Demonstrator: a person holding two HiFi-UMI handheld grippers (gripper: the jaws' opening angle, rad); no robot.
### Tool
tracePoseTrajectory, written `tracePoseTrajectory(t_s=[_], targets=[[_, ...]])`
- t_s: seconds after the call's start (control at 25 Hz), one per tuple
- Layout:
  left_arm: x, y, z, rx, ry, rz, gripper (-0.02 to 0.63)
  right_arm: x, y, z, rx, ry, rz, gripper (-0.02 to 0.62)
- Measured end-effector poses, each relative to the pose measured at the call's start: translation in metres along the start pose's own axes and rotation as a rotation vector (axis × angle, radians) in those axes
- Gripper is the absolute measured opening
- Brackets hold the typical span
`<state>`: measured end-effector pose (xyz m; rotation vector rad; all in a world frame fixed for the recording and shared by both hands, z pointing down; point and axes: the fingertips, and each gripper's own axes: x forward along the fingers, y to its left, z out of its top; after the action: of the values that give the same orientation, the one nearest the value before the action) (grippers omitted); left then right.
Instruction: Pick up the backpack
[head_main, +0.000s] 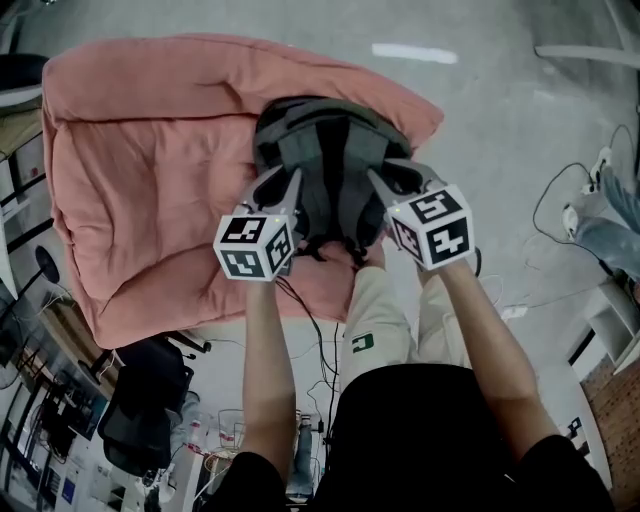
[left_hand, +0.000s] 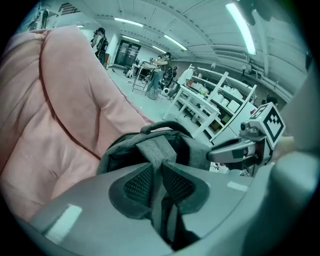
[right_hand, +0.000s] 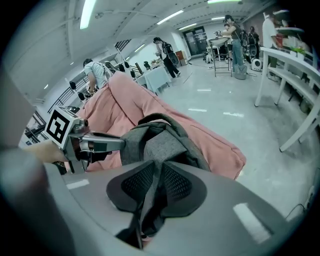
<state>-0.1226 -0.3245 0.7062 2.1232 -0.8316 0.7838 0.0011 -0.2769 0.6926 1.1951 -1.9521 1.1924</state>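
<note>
A grey backpack (head_main: 330, 170) lies on a big pink cushion (head_main: 150, 170), straps facing me. My left gripper (head_main: 283, 190) is shut on the backpack's left shoulder strap (left_hand: 155, 152), which runs up between its black pads. My right gripper (head_main: 385, 188) is shut on the right shoulder strap (right_hand: 157, 150) in the same way. In the left gripper view the backpack (left_hand: 150, 145) bulges behind the jaws, with the right gripper (left_hand: 225, 150) beside it. In the right gripper view the backpack (right_hand: 160, 137) sits against the cushion (right_hand: 130, 107), with the left gripper (right_hand: 107, 143) at its side.
The cushion lies on a grey floor. Cables (head_main: 560, 200) trail at the right and an office chair (head_main: 140, 400) stands at the lower left. White shelving (left_hand: 210, 107) and several people at work tables stand farther off.
</note>
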Motion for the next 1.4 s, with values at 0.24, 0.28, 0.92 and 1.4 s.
tracePoseTrajectory(t_s=[0.24, 0.28, 0.92, 1.4], targets=[[-0.016, -0.026, 0.004, 0.007, 0.003, -0.013, 0.061, -0.025, 0.003, -0.006, 0.06, -0.019, 0.019, 0.067], [-0.019, -0.03, 0.004, 0.008, 0.004, -0.013, 0.061, -0.029, 0.004, -0.007, 0.066, -0.02, 0.022, 0.067], [-0.057, -0.123, 0.004, 0.019, -0.043, 0.006, 0.058, -0.111, 0.009, -0.041, 0.039, -0.044, 0.085, 0.061], [-0.087, -0.194, -0.001, 0.057, -0.093, 0.041, 0.058, -0.174, 0.023, -0.075, -0.019, -0.059, 0.167, 0.049]])
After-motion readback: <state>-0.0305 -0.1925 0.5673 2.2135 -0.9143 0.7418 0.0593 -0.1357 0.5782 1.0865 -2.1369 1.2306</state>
